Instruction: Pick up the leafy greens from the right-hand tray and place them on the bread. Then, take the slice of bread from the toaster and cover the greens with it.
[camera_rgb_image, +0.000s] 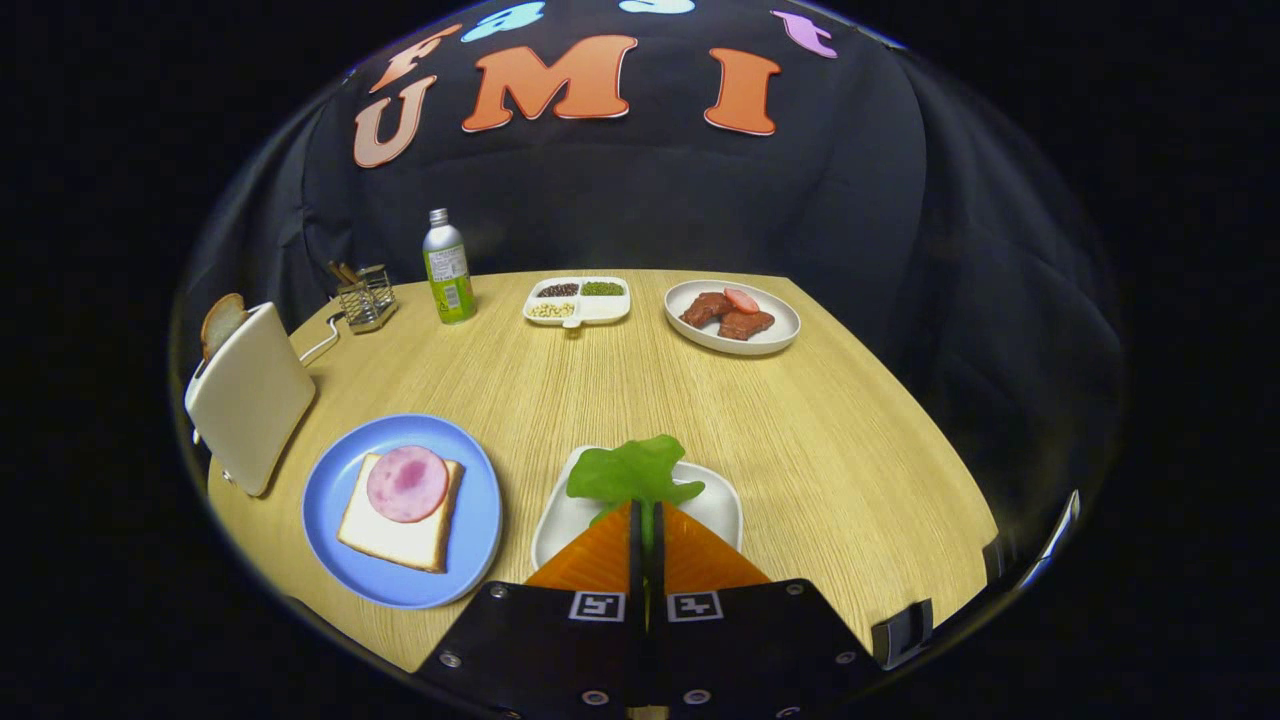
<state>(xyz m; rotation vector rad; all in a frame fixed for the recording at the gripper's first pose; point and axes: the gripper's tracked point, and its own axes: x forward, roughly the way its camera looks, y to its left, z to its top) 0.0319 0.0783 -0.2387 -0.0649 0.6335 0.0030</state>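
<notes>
Gripper view: tongs (645, 512) pinch the ruffled leafy greens (634, 472).

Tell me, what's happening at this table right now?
A sandwich is being made with a hand-held gripper. Its fingers are closed on the stem of a leafy green, over the white tray. To the left, a blue plate holds bread topped with a ham slice, waiting for the green. Another bread slice sticks out of the toaster.
</notes>
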